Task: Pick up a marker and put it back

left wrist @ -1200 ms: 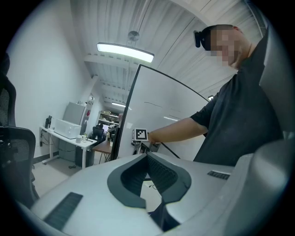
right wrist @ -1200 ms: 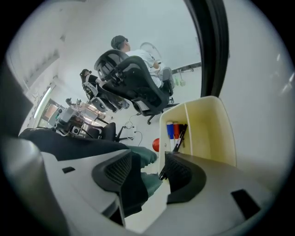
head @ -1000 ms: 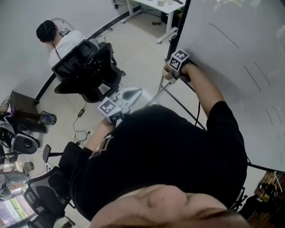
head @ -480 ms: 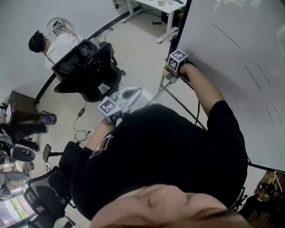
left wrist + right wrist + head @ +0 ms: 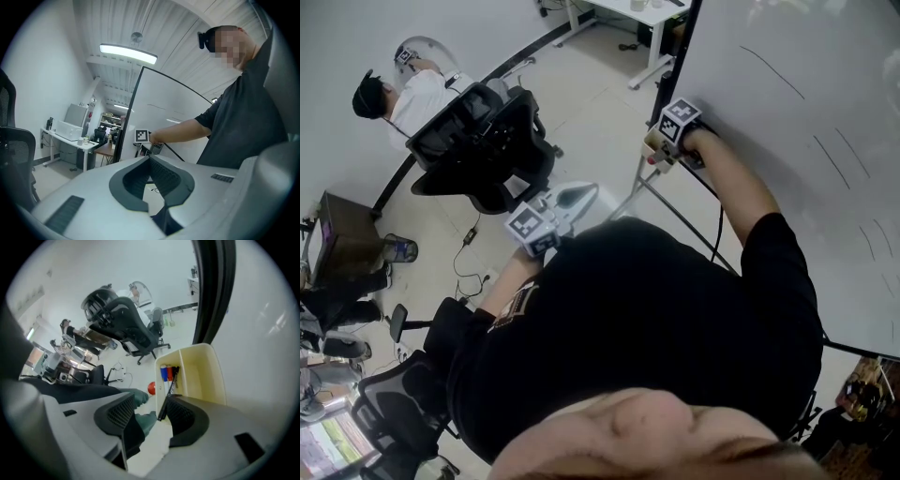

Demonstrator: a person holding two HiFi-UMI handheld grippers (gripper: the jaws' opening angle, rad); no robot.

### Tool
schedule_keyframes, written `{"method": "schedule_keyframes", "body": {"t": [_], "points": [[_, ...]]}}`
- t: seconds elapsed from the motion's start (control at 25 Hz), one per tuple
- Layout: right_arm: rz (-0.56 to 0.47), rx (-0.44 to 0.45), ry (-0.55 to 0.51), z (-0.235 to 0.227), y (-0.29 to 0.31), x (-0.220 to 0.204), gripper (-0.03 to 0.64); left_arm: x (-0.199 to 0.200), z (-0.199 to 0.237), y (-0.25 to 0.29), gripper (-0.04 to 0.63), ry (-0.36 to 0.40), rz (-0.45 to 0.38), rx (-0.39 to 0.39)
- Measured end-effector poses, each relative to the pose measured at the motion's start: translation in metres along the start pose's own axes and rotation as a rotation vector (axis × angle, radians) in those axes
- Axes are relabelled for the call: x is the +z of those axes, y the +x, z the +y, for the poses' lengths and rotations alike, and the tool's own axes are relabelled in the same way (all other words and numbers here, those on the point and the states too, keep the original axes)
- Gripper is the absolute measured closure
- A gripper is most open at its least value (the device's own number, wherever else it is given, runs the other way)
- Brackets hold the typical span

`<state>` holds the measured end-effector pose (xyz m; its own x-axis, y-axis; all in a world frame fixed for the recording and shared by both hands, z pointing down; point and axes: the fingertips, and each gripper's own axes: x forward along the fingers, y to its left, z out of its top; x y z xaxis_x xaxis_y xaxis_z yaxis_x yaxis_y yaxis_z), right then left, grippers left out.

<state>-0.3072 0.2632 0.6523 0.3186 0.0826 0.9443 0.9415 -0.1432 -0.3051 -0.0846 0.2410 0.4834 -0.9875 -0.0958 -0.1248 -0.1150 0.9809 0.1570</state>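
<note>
A cream marker tray (image 5: 201, 373) hangs at the whiteboard's (image 5: 787, 141) lower left edge. In it stand a blue marker (image 5: 163, 372) and a red marker (image 5: 169, 371). A black marker (image 5: 169, 387) leans out of the tray, its near end beside the right-hand pad of my right gripper (image 5: 150, 420). That gripper (image 5: 656, 150) points down over the tray, open, its jaws wide apart and not pressing on the marker. My left gripper (image 5: 572, 199) is held level by my waist, open, with nothing between its fingers (image 5: 136, 183).
A black office chair (image 5: 487, 150) stands to the left, and a person (image 5: 412, 89) sits beyond it. A white desk (image 5: 628, 14) is at the far end. The whiteboard's stand legs (image 5: 675, 220) run under my right arm. Beside the tray shows a red round thing (image 5: 151, 388).
My right gripper has tilted slightly over the tray. My left gripper has kept still. The seated person behind the chair has leaned further left.
</note>
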Motion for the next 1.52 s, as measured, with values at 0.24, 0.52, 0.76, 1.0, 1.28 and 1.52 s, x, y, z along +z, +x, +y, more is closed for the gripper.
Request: {"method": "schedule_keyframes", "body": {"t": [0.24, 0.52, 0.76, 1.0, 1.28, 1.52], "points": [[0.119, -0.127, -0.023, -0.002, 0.020, -0.016, 0.314, 0.000, -0.005, 0.003, 0.592, -0.001, 0.002, -0.017], [0.164, -0.135, 0.005, -0.004, 0.036, -0.018, 0.322, -0.002, -0.006, 0.002, 0.592, -0.006, 0.000, -0.020], [0.054, -0.101, 0.056, -0.017, 0.022, -0.011, 0.532, -0.002, -0.003, 0.000, 0.592, -0.007, -0.003, -0.013], [0.028, -0.106, 0.014, -0.022, 0.007, -0.016, 0.560, -0.001, 0.000, 0.003, 0.592, -0.007, -0.011, -0.010], [-0.205, -0.069, -0.019, -0.022, -0.036, -0.026, 0.568, 0.000, 0.003, 0.009, 0.592, -0.010, -0.008, -0.003], [-0.502, 0.052, -0.057, 0.011, -0.078, -0.032, 0.569, 0.010, 0.000, 0.018, 0.592, -0.006, -0.036, -0.002]]}}
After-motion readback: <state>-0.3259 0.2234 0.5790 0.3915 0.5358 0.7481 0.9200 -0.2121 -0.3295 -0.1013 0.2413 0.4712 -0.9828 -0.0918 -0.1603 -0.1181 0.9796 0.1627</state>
